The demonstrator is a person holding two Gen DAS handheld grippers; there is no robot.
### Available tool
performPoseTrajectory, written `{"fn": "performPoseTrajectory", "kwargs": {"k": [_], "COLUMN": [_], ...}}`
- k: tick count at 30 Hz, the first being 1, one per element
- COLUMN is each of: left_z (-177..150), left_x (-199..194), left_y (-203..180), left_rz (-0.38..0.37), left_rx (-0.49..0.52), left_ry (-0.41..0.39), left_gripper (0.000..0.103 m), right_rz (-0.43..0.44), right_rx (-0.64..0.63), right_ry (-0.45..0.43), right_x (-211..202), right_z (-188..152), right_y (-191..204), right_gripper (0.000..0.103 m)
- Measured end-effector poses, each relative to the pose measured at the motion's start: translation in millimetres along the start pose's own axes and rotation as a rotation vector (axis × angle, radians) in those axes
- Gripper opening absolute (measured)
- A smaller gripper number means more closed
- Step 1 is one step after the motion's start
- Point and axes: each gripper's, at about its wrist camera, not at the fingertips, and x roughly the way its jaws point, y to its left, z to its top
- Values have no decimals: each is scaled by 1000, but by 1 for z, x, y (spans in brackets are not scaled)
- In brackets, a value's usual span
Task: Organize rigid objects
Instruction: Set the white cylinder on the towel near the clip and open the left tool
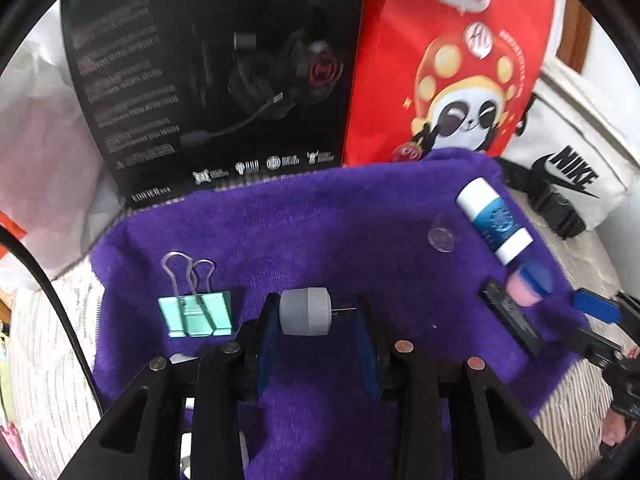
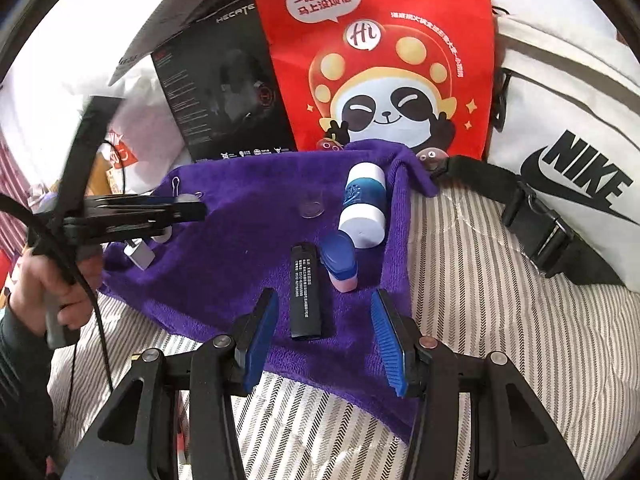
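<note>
1. The left gripper (image 1: 316, 312) has its fingers clenched on a grey cylinder (image 1: 305, 311), carried sideways across the gap, just above the purple towel (image 1: 320, 220).
2. The right gripper (image 2: 324, 336) is released, nothing between its fingers, which stand apart over the near edge of the towel.
3. The black stick (image 2: 305, 292) lies straight ahead of the right fingers, its long axis running away from them, so it sits lengthwise in the gap's line; the right hand is clearly nearer to it than the left.
4. A small pink and blue bottle (image 2: 340, 262) lies just beside the stick's far end, and a white and blue tube (image 2: 363, 210) beyond that.
5. The green binder clip (image 1: 196, 314) lies just left of the left fingers.
6. Judging by this, a forward reach would bring the right fingers around the stick's sides.
</note>
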Motion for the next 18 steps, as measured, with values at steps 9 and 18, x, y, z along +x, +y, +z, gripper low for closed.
{"fn": "performPoseTrajectory", "kwargs": {"k": [9,18], "left_z": [2,7], "left_x": [16,20], "left_y": [-5,-9], "left_rz": [48,48], "left_rx": [31,39], "left_ry": [27,63], "left_gripper": [34,38], "right_rz": [13,-1], "right_rx": [13,-12], "right_ry": [1,16], "right_x": [2,4], "right_z": [-1,-2], "right_y": [0,6], "right_gripper": [48,48]}}
